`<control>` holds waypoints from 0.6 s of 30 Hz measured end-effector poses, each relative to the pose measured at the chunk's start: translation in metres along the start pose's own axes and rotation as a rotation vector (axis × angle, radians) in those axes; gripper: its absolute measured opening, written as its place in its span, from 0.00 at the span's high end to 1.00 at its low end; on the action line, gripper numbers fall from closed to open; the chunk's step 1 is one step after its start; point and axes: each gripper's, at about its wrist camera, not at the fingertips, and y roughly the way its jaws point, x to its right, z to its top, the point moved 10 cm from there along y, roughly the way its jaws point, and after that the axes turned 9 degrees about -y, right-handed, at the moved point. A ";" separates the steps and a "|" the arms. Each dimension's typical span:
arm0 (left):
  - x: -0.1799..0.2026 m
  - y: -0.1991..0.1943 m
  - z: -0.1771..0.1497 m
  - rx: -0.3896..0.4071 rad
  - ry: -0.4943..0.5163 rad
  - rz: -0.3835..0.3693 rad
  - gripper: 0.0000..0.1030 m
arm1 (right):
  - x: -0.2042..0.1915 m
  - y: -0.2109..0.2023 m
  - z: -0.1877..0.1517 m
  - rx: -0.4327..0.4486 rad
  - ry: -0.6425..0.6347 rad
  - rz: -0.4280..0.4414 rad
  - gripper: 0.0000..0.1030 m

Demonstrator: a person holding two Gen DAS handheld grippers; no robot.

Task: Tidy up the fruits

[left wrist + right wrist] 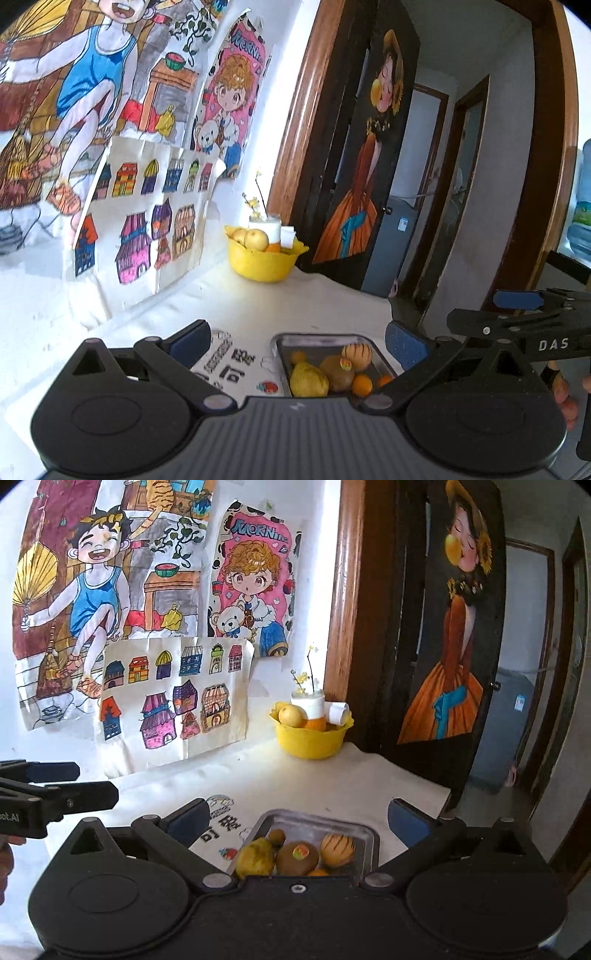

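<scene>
A metal tray (376, 352) (364, 830) lies on the white table near its front. It holds a yellow pear (308, 380) (255, 856), a brown kiwi with a sticker (338, 371) (297, 856), a striped orange fruit (356, 355) (337, 849) and small oranges (362, 384). A yellow bowl (262, 264) (308, 740) with a pear and an orange stands at the back by the wall. My left gripper (297, 341) is open and empty, above the tray. My right gripper (297, 819) is open and empty, above the tray.
Children's drawings (173, 709) cover the wall behind the table. A white jar with a flower twig (308, 701) stands in the bowl. A dark door with a painting (450, 664) is right of the table edge. The right gripper shows in the left wrist view (517, 301).
</scene>
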 end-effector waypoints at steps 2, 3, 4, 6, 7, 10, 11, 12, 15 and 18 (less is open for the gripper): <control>-0.001 -0.004 -0.009 -0.011 0.000 -0.001 0.00 | -0.003 -0.009 -0.008 0.003 0.011 0.001 0.01; -0.001 -0.006 -0.014 -0.017 -0.001 0.000 0.00 | -0.004 -0.012 -0.011 0.004 0.016 0.002 0.01; -0.001 -0.008 -0.018 -0.021 -0.001 0.001 0.00 | -0.006 -0.017 -0.015 0.006 0.023 0.003 0.01; -0.001 -0.013 -0.027 -0.024 0.005 0.002 0.00 | -0.009 -0.026 -0.023 0.007 0.037 0.006 0.01; -0.002 -0.015 -0.030 -0.025 0.009 0.004 0.00 | -0.011 -0.031 -0.027 0.009 0.045 0.008 0.01; -0.003 -0.026 -0.043 -0.019 0.038 0.012 0.00 | -0.017 -0.048 -0.040 0.023 0.059 0.010 0.01; -0.004 -0.030 -0.047 -0.019 0.053 0.019 0.00 | -0.019 -0.053 -0.045 0.029 0.060 0.006 0.01; -0.004 -0.035 -0.053 -0.015 0.070 0.024 0.00 | -0.022 -0.059 -0.051 0.032 0.058 0.005 0.01; -0.005 -0.049 -0.067 -0.007 0.079 0.032 0.00 | -0.031 -0.072 -0.067 0.028 0.045 -0.003 0.01; -0.008 -0.059 -0.079 0.000 0.066 0.033 0.00 | -0.039 -0.082 -0.081 0.030 0.038 -0.015 0.01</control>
